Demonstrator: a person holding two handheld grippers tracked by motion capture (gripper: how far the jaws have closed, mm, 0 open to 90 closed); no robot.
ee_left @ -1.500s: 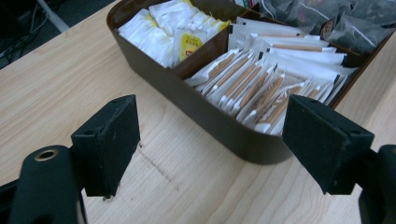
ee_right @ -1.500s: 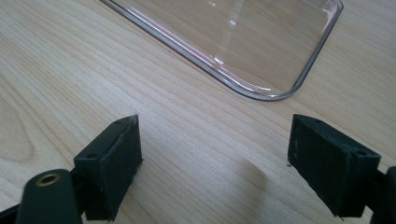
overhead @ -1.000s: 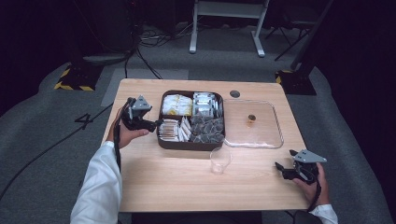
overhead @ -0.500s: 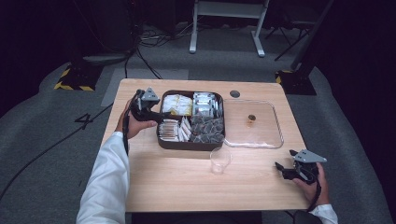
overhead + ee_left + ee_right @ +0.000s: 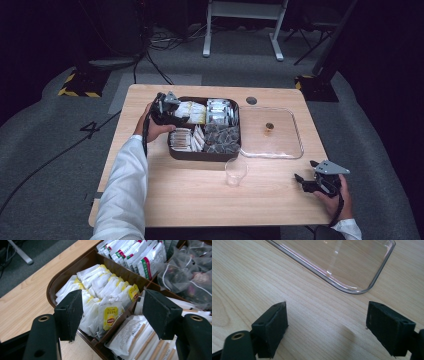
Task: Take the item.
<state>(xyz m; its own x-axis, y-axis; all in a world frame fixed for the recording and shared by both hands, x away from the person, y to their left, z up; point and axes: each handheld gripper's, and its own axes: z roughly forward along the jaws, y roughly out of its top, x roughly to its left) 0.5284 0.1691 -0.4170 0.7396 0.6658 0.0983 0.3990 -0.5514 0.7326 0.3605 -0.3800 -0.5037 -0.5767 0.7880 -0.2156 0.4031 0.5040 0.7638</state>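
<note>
A dark brown compartment box (image 5: 204, 156) stands mid-table. Its far-left compartment holds white tea bags with yellow tags (image 5: 110, 315). My left gripper (image 5: 169, 108) hovers open over that compartment; in the left gripper view (image 5: 113, 311) the jaws straddle the yellow-tagged bags without touching them. Other compartments hold white packets with red and green print (image 5: 147, 263), clear mesh sachets (image 5: 182, 277) and long paper sticks (image 5: 135, 340). My right gripper (image 5: 306, 183) is open just above bare wood at the front right (image 5: 327, 325).
A clear plastic cup (image 5: 236, 171) stands in front of the box. A clear lid (image 5: 285, 145) with a small brown knob (image 5: 269, 128) lies right of the box; its rounded corner (image 5: 359, 287) is just ahead of the right jaws. A cable hole (image 5: 251, 100) sits near the far edge.
The left gripper has moved right from the table's left side to above the box's far-left compartment. The right gripper has stayed put.
</note>
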